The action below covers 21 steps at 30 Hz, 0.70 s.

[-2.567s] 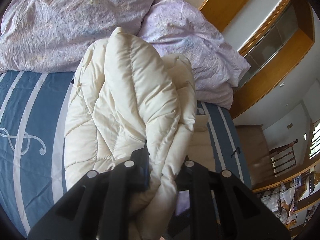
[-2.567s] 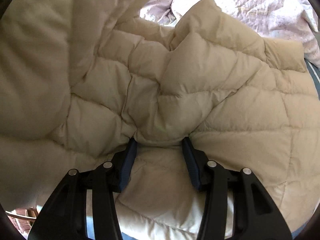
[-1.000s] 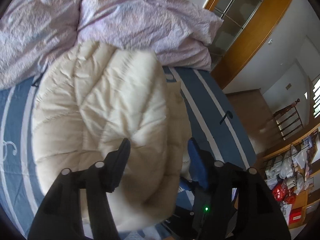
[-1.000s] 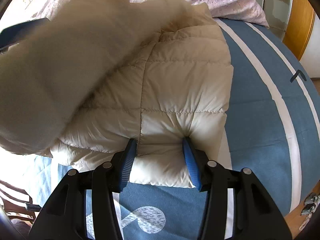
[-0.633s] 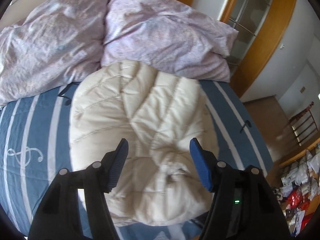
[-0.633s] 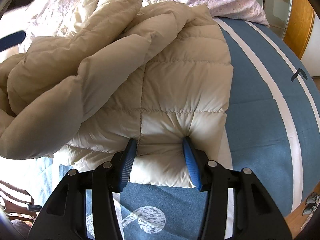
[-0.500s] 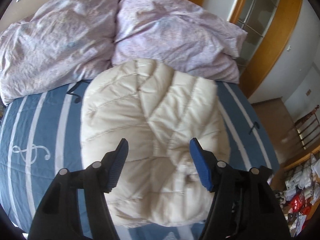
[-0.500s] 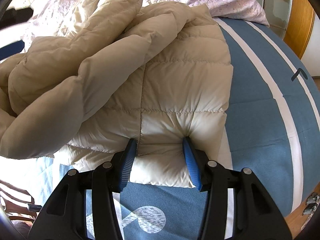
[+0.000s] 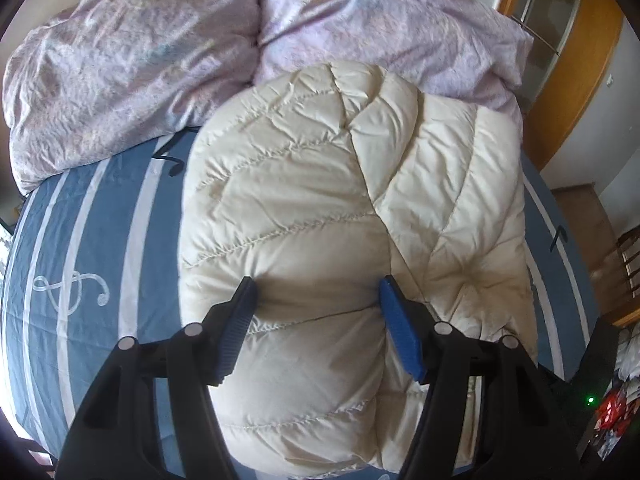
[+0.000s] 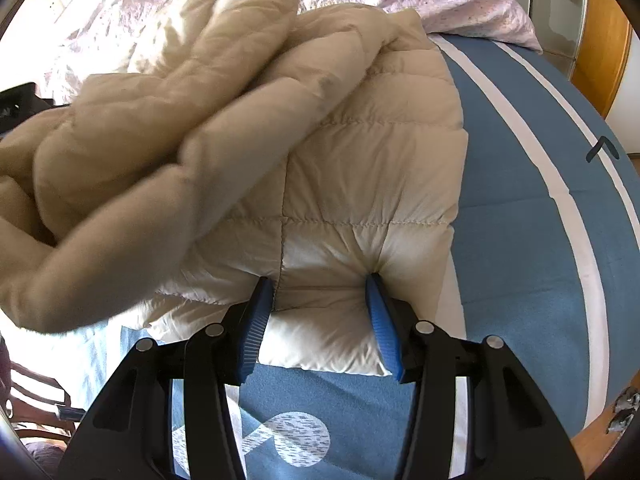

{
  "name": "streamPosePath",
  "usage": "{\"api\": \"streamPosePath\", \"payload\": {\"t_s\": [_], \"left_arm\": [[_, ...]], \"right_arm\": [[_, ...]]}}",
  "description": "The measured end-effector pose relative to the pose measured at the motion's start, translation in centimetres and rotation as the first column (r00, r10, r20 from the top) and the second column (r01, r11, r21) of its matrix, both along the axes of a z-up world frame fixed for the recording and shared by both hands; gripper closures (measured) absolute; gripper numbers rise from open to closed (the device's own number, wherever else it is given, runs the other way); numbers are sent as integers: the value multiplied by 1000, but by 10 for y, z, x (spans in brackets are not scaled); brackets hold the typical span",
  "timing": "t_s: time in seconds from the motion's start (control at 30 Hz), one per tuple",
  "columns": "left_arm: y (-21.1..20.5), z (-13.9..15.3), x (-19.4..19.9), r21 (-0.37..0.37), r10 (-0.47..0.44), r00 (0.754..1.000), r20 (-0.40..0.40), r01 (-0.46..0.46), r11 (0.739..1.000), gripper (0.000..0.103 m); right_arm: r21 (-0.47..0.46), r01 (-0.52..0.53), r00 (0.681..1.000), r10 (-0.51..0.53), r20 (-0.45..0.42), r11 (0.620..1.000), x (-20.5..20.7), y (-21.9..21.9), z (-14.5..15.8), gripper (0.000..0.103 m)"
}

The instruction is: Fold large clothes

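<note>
A cream quilted puffer jacket (image 9: 320,208) lies folded over itself on the blue striped bed (image 9: 88,240). My left gripper (image 9: 316,288) is open, its blue-padded fingertips pressing down on the folded top layer. In the right wrist view the jacket (image 10: 352,176) lies with a bulky folded layer heaped on its left part. My right gripper (image 10: 320,280) is open, its tips dug into the jacket's near edge, denting the padding.
A crumpled lilac duvet (image 9: 152,60) is piled at the head of the bed, right behind the jacket. A wooden wardrobe (image 9: 580,60) stands at the right. The bed's edge (image 10: 600,420) and floor lie near right.
My left gripper let go of the jacket's folded part, which dropped onto the rest, then came down to press on it. My right gripper has held still.
</note>
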<state>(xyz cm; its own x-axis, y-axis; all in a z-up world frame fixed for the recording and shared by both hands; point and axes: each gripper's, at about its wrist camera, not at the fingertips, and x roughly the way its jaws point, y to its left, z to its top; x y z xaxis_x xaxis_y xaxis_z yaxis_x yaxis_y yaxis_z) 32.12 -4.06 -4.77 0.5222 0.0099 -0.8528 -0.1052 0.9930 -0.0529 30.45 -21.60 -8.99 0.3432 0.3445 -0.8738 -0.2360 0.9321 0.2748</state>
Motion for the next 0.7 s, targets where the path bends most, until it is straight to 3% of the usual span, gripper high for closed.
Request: {"api": "streamPosePath", "payload": {"t_s": [0.4,0.7], "left_arm": [[-37,-25,7,5,-64,997,-42,65,998,39],[-37,-34,14,-6,-85,994,-63,85,996,39]], "right_arm": [[22,15,1000,-15,4,1000,0,-2,-1,52],[17,16,1000,-16,25,1000,-5,-1,-1,52]]}}
